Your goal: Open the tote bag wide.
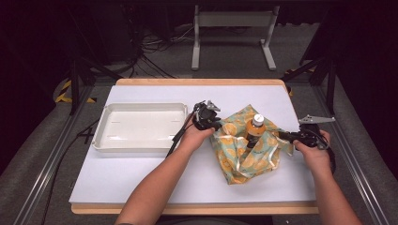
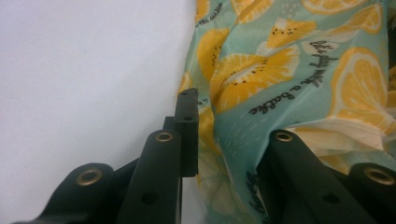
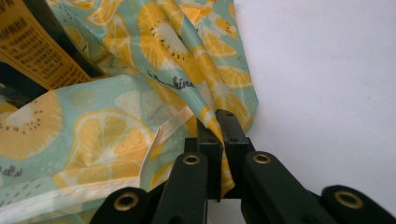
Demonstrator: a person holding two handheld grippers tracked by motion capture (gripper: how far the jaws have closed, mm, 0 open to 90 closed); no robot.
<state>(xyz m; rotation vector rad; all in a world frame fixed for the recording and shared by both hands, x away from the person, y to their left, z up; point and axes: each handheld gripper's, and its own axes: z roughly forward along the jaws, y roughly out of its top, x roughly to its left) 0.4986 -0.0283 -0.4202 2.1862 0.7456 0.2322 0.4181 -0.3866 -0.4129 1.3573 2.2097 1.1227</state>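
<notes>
The right gripper (image 3: 219, 140) has its two black jaws pinched together on a fold at the edge of the lemon-print cloth (image 3: 116, 135), the fabric squeezed flat between the pads. In the high view this gripper (image 1: 287, 137) sits at the cloth's right edge, held by the person's right hand (image 1: 315, 152). The left gripper (image 2: 205, 135) is clamped on the opposite edge of the same cloth (image 2: 280, 84): fabric fills the narrow gap between its jaws, though the far pad is hidden behind the folds. From above, that gripper (image 1: 217, 125) meets the cloth (image 1: 244, 154) at its upper left corner, with the left hand (image 1: 195, 136) behind it. The cloth lies bunched on the white table (image 1: 141, 173), stretched between the two grippers so its long run goes left to right, with a loose part trailing toward the person. In its middle stands a bottle (image 1: 255, 129), upright, white cap up, orange label showing, with fabric gathered around its lower half. A white tray (image 1: 141, 126) rests well to the left of the cloth, just beside the left hand.
</notes>
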